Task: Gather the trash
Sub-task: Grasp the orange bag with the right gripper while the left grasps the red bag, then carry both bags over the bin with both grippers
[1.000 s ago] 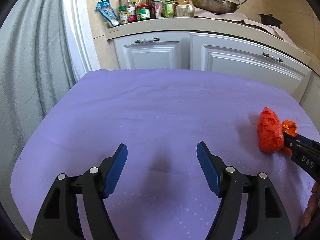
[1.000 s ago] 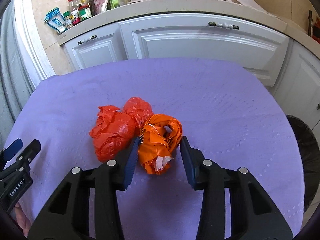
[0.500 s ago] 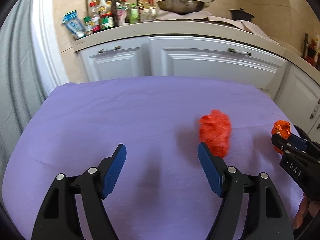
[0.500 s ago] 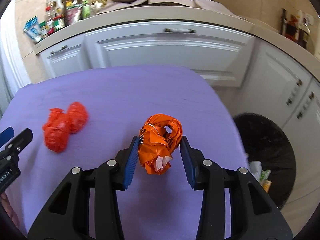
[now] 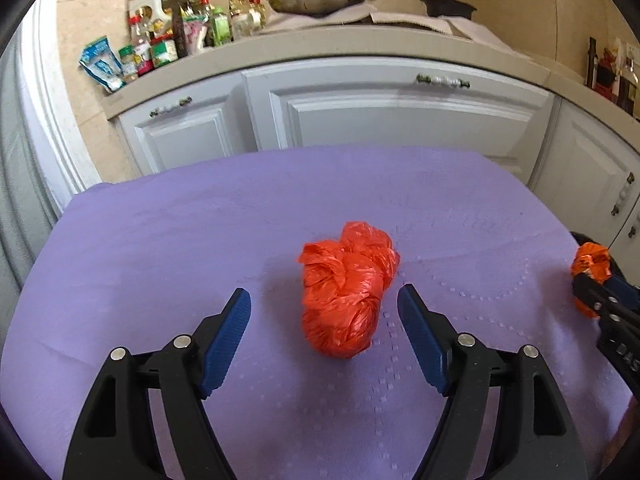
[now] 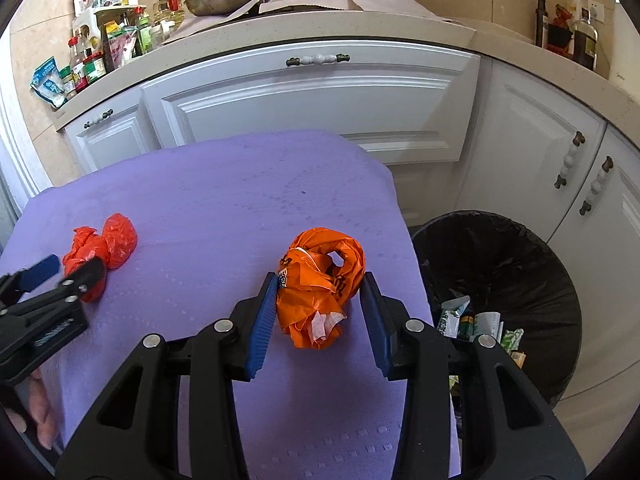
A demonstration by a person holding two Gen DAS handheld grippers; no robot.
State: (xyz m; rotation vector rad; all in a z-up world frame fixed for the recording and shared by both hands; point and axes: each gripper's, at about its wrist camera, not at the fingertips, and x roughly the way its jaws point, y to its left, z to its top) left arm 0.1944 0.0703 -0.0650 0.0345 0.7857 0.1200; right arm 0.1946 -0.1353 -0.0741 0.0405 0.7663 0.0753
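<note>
A crumpled red plastic bag (image 5: 346, 288) lies on the purple tablecloth (image 5: 160, 248). My left gripper (image 5: 324, 308) stands open around its near end, both blue pads clear of it. The right gripper (image 6: 320, 300) is shut on a crumpled orange plastic bag (image 6: 320, 280), held above the cloth near the table's right edge. In the right wrist view the red bag (image 6: 100, 248) shows at the left with the left gripper (image 6: 60, 272) at it. In the left wrist view the orange bag (image 5: 592, 264) appears at the far right.
A bin lined with a black bag (image 6: 500, 280), holding wrappers, stands on the floor right of the table. White cabinets (image 5: 360, 112) run behind and to the right. The counter (image 5: 280, 44) carries bottles, jars, a pan and a pot. A hand (image 6: 36, 408) shows at lower left.
Both grippers have moved right. The red bag, first off to the right of the left gripper, now lies between its jaws. The right gripper has carried the orange bag away from the red one, to the table's right edge.
</note>
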